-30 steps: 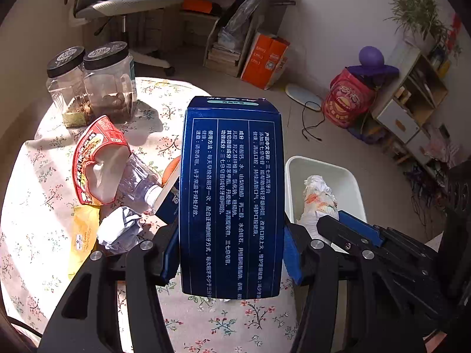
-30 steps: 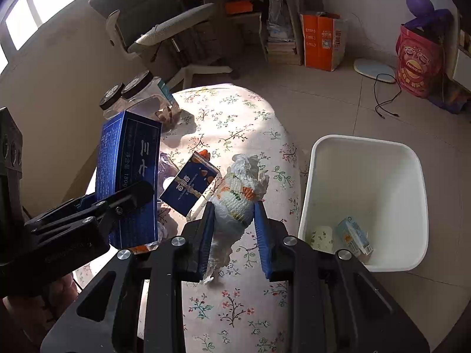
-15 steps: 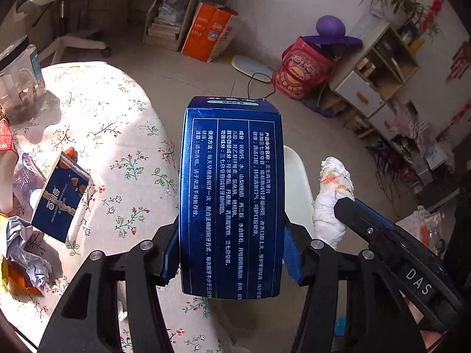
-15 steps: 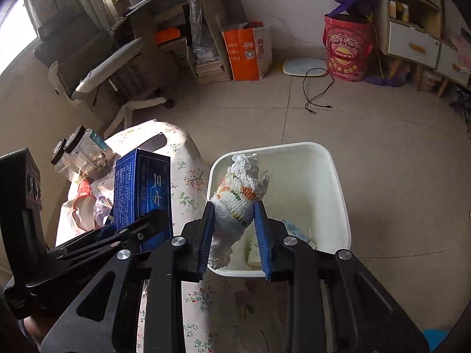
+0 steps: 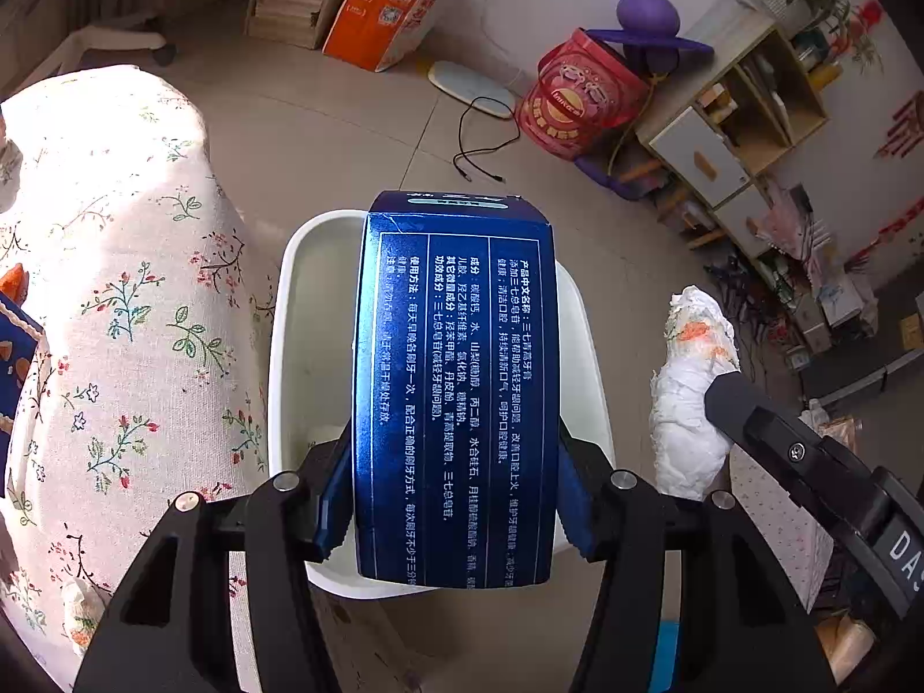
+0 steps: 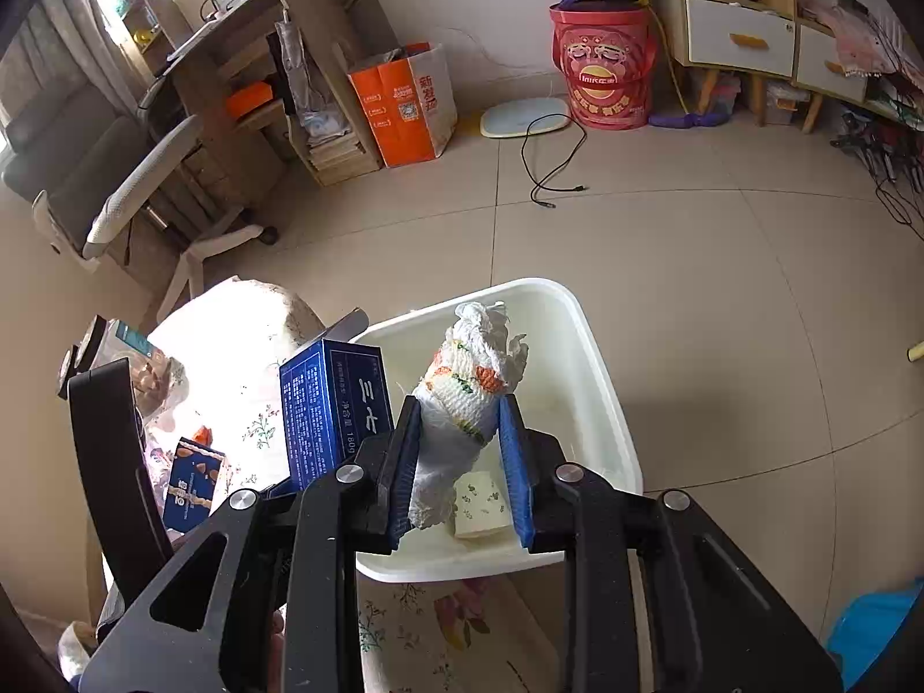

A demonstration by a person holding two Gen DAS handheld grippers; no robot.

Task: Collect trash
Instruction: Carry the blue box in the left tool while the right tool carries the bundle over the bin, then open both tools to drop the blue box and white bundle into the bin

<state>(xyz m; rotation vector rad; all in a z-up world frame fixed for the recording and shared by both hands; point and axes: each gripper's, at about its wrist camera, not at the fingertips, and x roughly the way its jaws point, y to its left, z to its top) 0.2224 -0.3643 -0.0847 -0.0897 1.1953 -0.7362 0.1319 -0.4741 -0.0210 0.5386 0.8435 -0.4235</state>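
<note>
My left gripper (image 5: 453,496) is shut on a tall dark blue carton (image 5: 456,392) with white print and holds it over the white trash bin (image 5: 306,312) on the floor. My right gripper (image 6: 459,462) is shut on a crumpled white paper wad with orange marks (image 6: 468,392), also above the bin (image 6: 595,381). The wad shows in the left wrist view (image 5: 687,387) to the right of the carton, and the carton shows in the right wrist view (image 6: 329,410). A small pale carton (image 6: 482,505) lies in the bin.
The floral-cloth table (image 5: 104,289) stands left of the bin, with a small blue snack box (image 6: 190,485) and jars (image 6: 115,352) on it. An office chair (image 6: 133,190), an orange bag (image 6: 404,104), a red bucket (image 6: 606,66) and a cable (image 6: 548,161) are on the floor beyond.
Both grippers swung right, away from the table, and now hold the blue carton and the paper wad over the bin. Both grips are unchanged.
</note>
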